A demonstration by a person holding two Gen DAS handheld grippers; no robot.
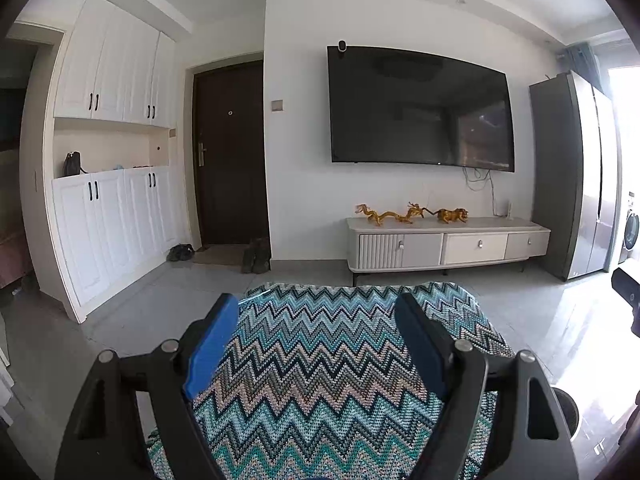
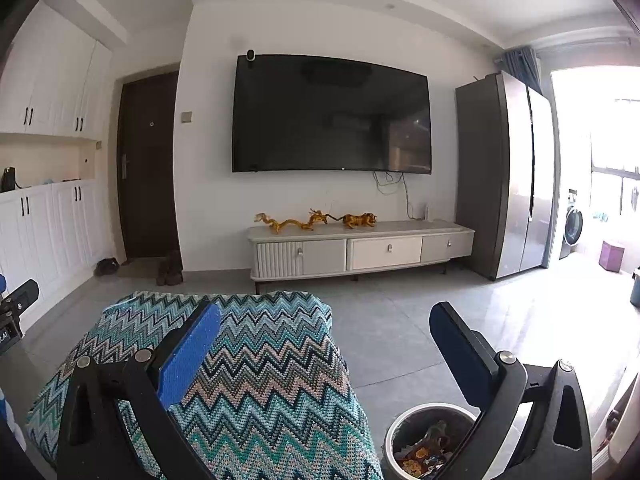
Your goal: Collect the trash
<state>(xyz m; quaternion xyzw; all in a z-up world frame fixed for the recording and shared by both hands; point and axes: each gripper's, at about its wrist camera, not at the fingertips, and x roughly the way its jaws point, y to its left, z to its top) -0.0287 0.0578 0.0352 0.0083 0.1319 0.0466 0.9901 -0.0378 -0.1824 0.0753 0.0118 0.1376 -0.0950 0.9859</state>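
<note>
Right wrist: zigzag blanket (image 2: 260, 360) | bin (image 2: 404, 428) on tiled floor (image 2: 400, 340) | both grippers' fingers wide, empty

Only the pale letters "CAI", cut off at the far left edge, can be read on the black device body (image 2: 8, 334) beside the zigzag-patterned blanket (image 2: 256, 368).

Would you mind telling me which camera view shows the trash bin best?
The right wrist view shows the trash bin best: its round rim, dark liner and colourful wrappers inside are visible beside the zigzag-patterned cover, though the right gripper hides part of it. The left wrist view shows only a sliver of its rim.
</note>
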